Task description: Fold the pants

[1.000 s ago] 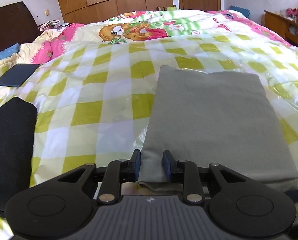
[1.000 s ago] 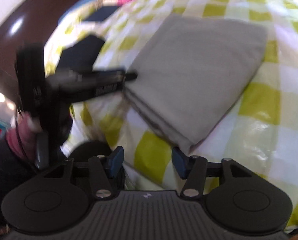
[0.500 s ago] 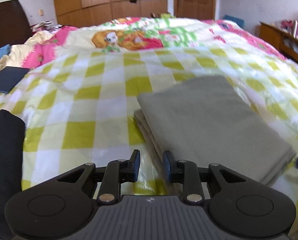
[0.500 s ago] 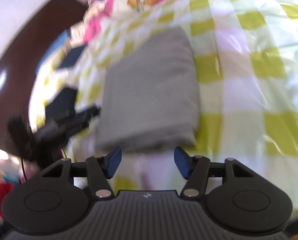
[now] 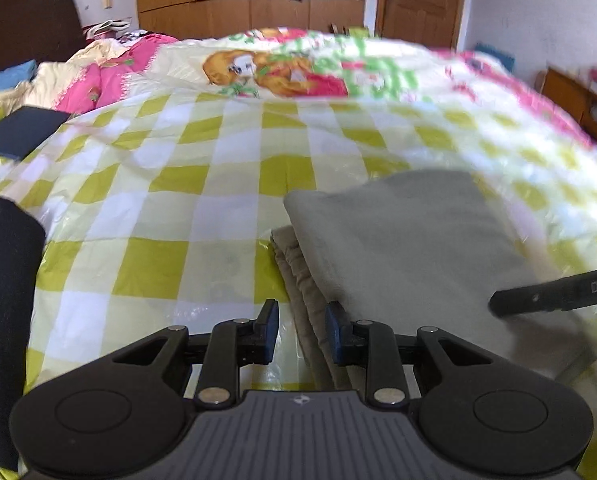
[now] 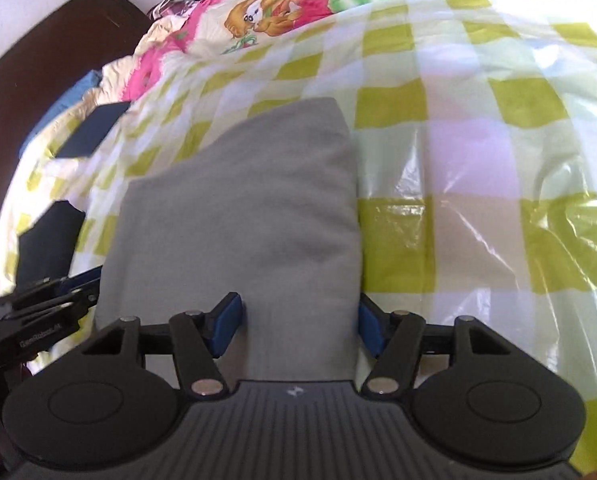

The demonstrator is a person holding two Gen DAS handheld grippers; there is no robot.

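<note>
Grey folded pants (image 6: 250, 216) lie on the yellow checked bed cover (image 6: 478, 152). Right gripper (image 6: 298, 322) has just been spreading, its jaws around the pants' near end. Left gripper (image 5: 301, 330) hangs spread over the pants' side edge, pinching nothing.

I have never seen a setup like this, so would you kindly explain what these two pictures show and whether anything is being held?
There is no robot: a person holds a two-finger tool in each hand, each carrying a wide-angle camera that looks along its fingers. One picture is from the left tool, the other from the right tool. On the green-and-white checked bed cover lies a folded stack of grey pants; a black folded cloth lies to its left. Neither tool grips anything. The right tool's fingers straddle the stack's near edge and have just been opening, so the pants are already folded.
</note>
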